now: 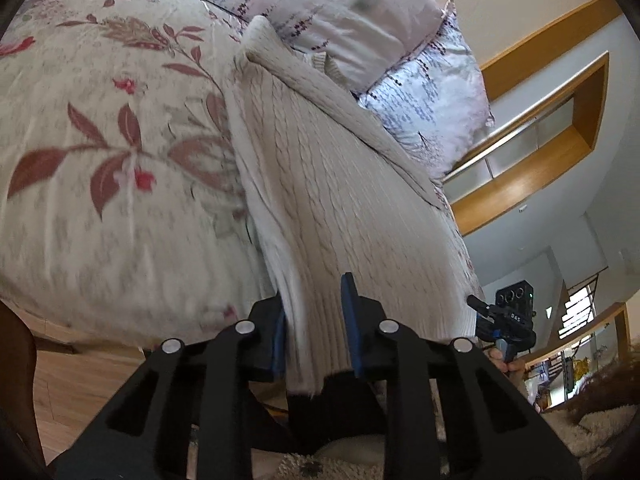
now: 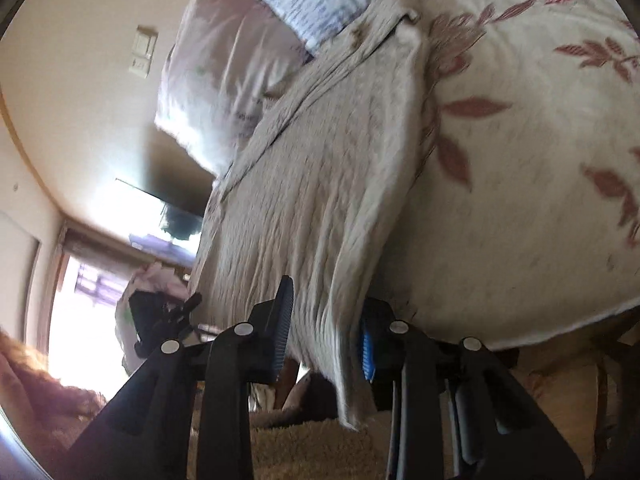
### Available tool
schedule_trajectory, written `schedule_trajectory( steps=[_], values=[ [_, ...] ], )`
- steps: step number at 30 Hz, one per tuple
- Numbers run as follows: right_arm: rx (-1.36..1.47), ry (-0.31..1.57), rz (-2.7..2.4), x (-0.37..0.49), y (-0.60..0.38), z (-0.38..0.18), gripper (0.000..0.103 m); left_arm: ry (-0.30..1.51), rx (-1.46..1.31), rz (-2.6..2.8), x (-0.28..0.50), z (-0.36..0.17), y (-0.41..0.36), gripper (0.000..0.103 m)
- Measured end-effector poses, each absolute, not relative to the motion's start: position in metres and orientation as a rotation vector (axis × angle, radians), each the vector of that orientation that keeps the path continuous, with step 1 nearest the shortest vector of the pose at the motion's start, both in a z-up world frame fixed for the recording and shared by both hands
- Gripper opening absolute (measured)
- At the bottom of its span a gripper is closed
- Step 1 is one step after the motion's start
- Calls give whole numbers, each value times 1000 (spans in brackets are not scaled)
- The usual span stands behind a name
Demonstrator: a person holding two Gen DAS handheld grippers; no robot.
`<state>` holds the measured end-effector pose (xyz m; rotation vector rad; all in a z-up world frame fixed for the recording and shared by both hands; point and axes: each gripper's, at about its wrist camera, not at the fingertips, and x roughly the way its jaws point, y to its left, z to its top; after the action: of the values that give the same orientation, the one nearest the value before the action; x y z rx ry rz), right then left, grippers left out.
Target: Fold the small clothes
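Both claws (image 1: 316, 328) (image 2: 326, 334) on cream sweater (image 1: 320, 184)

Floral quilt (image 1: 100, 128) (pillows (image 1: 320, 4) beyond)

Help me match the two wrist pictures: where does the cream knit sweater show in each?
Left wrist: the cream knit sweater runs from upper centre to the left tongs.
Right wrist: it runs from top centre to the right tongs.
Shared landmark: the floral quilt under it.
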<state>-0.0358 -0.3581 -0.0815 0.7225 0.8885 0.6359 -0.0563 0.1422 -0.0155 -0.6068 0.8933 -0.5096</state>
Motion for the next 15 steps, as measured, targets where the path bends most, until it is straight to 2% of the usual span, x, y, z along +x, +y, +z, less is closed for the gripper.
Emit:
schedule_trajectory(
  steps=[2,4,5,6,15],
  values=[
    [685,897,651,-40,-351,-80,30,897,-598,-508,-60,-15,141,21],
    [632,891,638,-42,-346,-75,21,905,-587,-499,-60,-14,140,13],
    [605,886,626,-42,-344,-72,11,906,-582,-498,-59,-13,139,10],
    [589,871,617,-42,-342,-68,9,902,-576,-500,-56,-11,138,8],
    [381,576,475,-49,-339,-13,7,761,-490,-410,-28,35,147,7]
  ],
)
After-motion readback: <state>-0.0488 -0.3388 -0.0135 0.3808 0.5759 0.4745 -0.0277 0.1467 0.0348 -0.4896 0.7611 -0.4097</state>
